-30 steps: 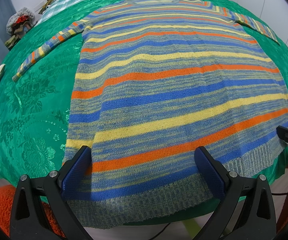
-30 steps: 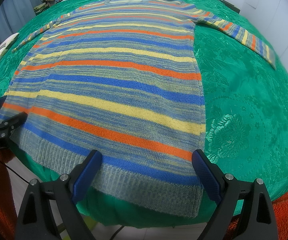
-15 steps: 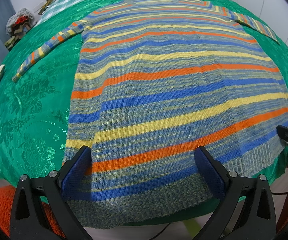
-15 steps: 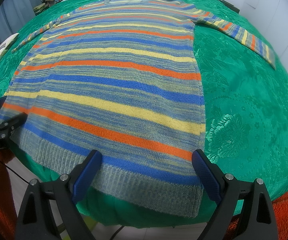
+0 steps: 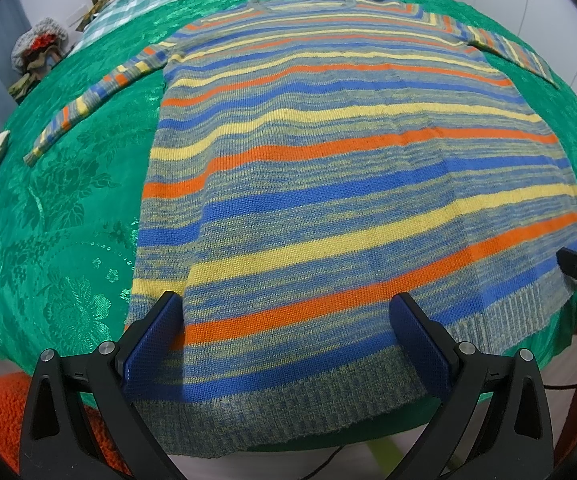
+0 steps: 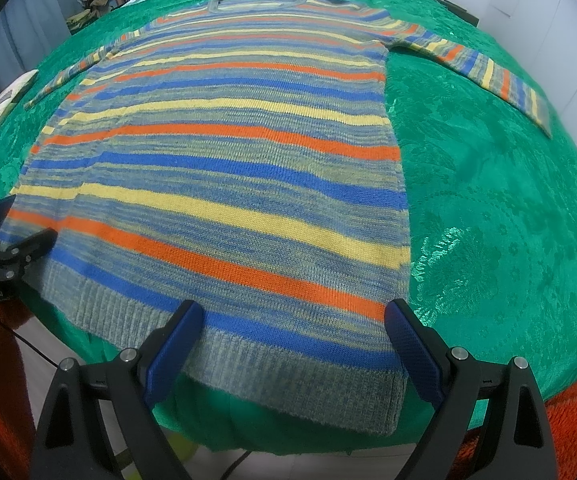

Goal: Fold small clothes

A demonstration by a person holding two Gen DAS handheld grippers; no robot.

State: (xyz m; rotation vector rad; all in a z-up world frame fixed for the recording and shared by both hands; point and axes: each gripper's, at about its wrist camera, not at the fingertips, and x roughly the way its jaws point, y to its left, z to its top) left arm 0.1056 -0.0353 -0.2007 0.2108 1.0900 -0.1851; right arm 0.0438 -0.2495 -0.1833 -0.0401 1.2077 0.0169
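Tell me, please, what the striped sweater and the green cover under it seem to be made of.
The striped sweater looks like knitted yarn, perhaps wool or acrylic: stitch rows show clearly, the hem is ribbed, and the surface is matte and slightly fuzzy. The green cover seems a woven, satin-like fabric, possibly synthetic brocade: it is shiny, with a flower pattern that catches the light.
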